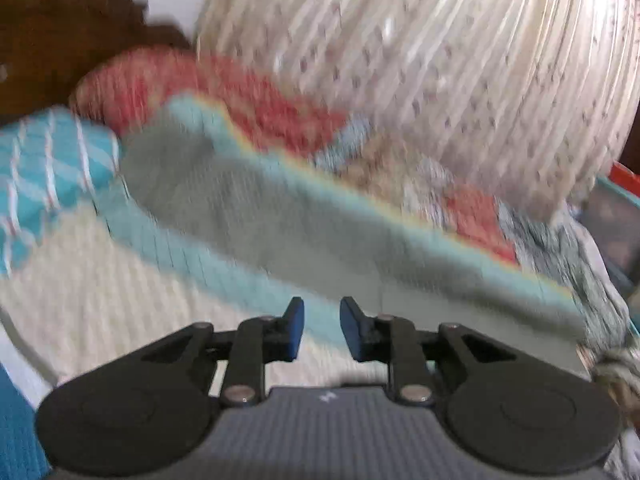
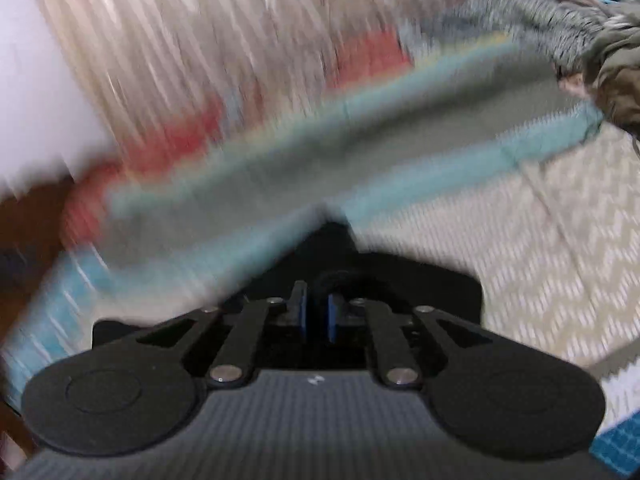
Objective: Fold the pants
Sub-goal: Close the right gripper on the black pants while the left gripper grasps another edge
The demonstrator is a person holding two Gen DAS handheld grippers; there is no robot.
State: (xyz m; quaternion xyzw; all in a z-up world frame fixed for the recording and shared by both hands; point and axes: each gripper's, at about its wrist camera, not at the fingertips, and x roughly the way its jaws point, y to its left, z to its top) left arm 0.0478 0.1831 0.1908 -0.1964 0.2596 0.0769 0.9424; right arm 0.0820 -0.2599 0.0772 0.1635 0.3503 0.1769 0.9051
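No brand name or readable writing can be found; only a small pale mark is seen on the ribbed grey body behind each gripper, too small to be read. Both views are heavily smeared by motion blur.

In the right wrist view the right gripper [image 2: 316, 316] is seen with its blue pads [image 2: 302, 316] drawn close together on black pants [image 2: 420, 276]. The dark cloth is spread beneath and in front of the fingers, and a fold of it is pinched between the pads. How much of the pants lies below the gripper is hidden by the gripper body. They lie on a cream zigzag-patterned bedspread [image 2: 560, 220].

Just beyond the pants a grey-green blanket with a teal border [image 2: 320, 160] is stretched across the bedspread. Behind the blanket, a red patterned cloth [image 2: 176, 144] and a pale striped curtain [image 2: 180, 40] are made out only as streaks. At the blanket's right end a crumpled olive garment [image 2: 616, 76] is cut off by the frame edge.

In the left wrist view the left gripper [image 1: 322, 330] is shown with its fingers apart and nothing between them, held above the bedspread [image 1: 100, 280] near the blanket [image 1: 260, 208]. The pants cannot be made out in this view. To the blanket's left a teal pillow with white lines [image 1: 44, 168] is partly cut off, and dark wooden furniture [image 1: 60, 28] is seen behind it.
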